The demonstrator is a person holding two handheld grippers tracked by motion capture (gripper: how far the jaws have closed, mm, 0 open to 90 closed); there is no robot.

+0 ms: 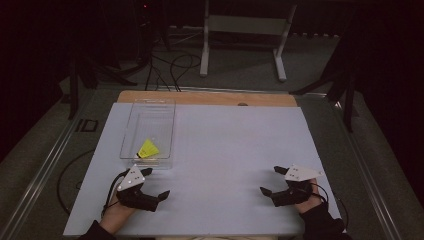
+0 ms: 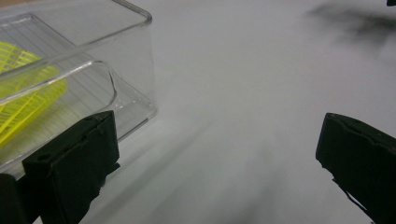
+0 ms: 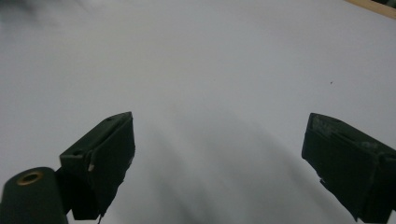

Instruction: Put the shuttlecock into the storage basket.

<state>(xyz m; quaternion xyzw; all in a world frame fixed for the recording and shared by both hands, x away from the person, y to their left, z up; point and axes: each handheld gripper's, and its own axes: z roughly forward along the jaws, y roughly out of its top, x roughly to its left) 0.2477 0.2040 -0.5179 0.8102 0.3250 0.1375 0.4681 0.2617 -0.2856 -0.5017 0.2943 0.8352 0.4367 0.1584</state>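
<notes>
High view: left gripper point(image 1: 154, 183) low on white table point(image 1: 235, 150), jaws spread apart, nothing between them. Clear plastic box point(image 1: 148, 131) just beyond it, near but not touching; yellow card point(image 1: 148, 149) lies inside box at end nearest gripper. Left gripper view: box corner point(image 2: 135, 70) beside one jaw. Right gripper point(image 1: 270, 181) well apart from box, jaws wide, bare table between them.

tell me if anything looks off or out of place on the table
Nothing stands out. The clear bin sits upright with a yellow piece inside, and both tools, left and right, rest open on the white sheet.
</notes>
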